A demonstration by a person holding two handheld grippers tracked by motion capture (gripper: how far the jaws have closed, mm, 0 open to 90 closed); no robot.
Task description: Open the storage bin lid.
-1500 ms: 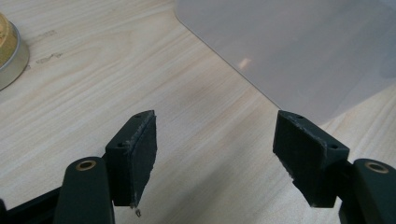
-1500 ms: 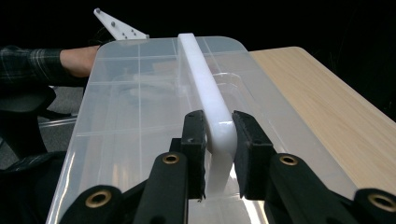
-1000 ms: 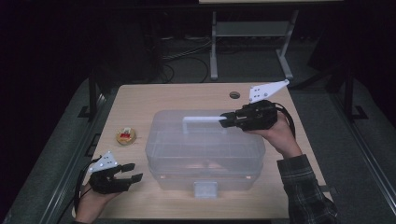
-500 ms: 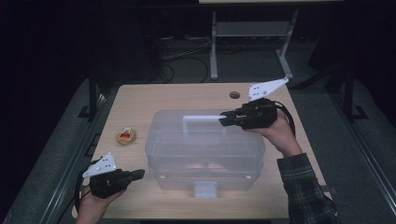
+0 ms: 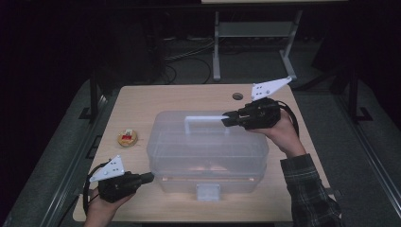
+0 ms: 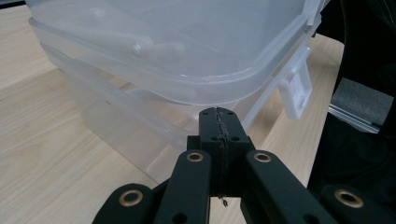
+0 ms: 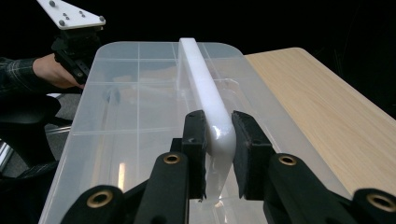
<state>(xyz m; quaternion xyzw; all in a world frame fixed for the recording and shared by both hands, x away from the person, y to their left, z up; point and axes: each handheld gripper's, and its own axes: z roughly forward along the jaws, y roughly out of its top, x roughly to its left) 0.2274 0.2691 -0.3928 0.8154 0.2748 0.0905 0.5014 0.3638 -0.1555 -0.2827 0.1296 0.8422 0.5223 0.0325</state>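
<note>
Two grippers work a clear plastic box (image 5: pixel 208 151) standing mid-table. Left of the box lies a small round snack (image 5: pixel 127 137). The left gripper (image 5: pixel 147 178), jaws pressed together on nothing, points at the box's near left corner. The right gripper (image 5: pixel 226 119) pinches the white handle (image 5: pixel 203 119) on the lid.

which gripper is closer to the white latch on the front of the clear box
Left. The left gripper, fingers shut and empty, sits at the box's front-left corner, a short way from the latch. The right gripper is up top, clamped on the handle.
</note>
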